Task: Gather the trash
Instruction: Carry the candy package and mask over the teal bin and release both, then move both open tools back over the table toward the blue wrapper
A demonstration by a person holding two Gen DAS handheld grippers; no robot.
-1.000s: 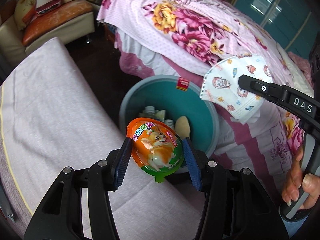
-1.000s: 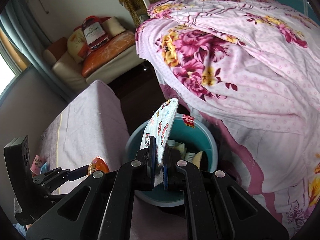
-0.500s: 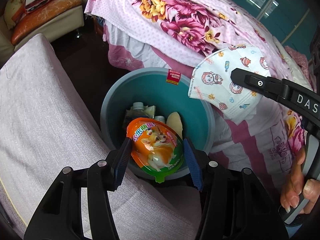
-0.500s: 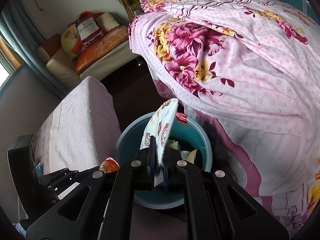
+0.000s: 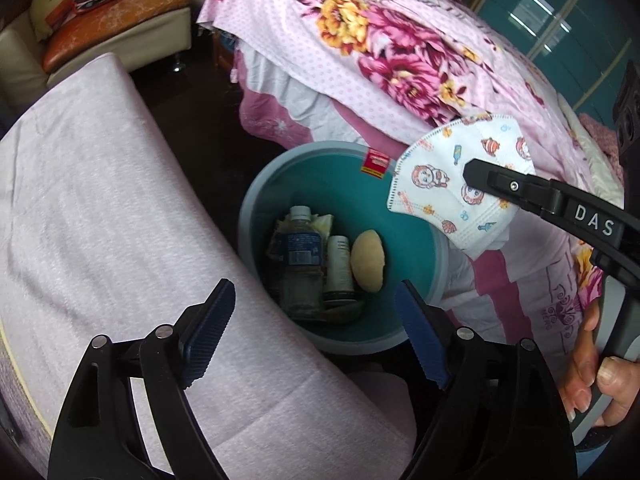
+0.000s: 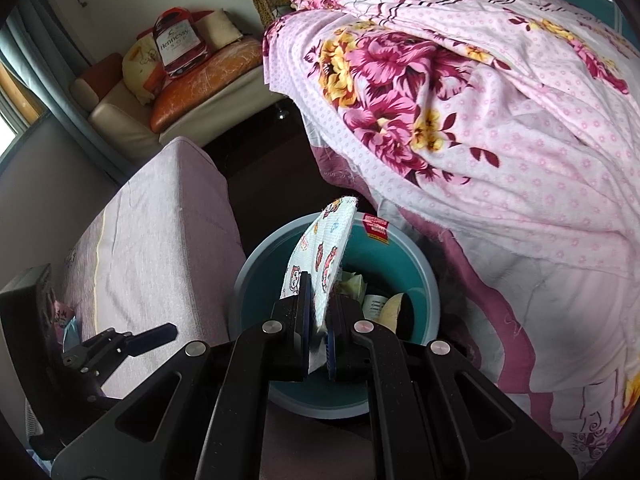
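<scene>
A teal bucket (image 5: 250, 216) stands on the dark floor and holds a plastic bottle (image 5: 302, 256), a can (image 5: 340, 264) and a pale yellowish lump (image 5: 368, 260). My left gripper (image 5: 314, 292) hangs over its near rim; its jaws are opening wide with nothing between them. The orange egg-shaped packet is not in view. My right gripper (image 6: 316, 344) is shut on a white face mask (image 6: 324, 256) with cartoon prints. That mask (image 5: 452, 184) hangs above the bucket's far right rim (image 6: 432, 280). In the right wrist view the left gripper (image 6: 152, 336) shows low at the left.
A mauve-covered bench (image 5: 100, 200) runs along the bucket's left side. A bed with a pink floral spread (image 5: 400, 60) overhangs its right side. A sofa with orange cushions (image 5: 120, 28) stands at the back. A person's hand (image 5: 592, 368) grips the right handle.
The left jaws have spread wide and the orange egg-shaped packet has left them. The bucket's contents now show in full. The right gripper still holds the mask over the bucket.
</scene>
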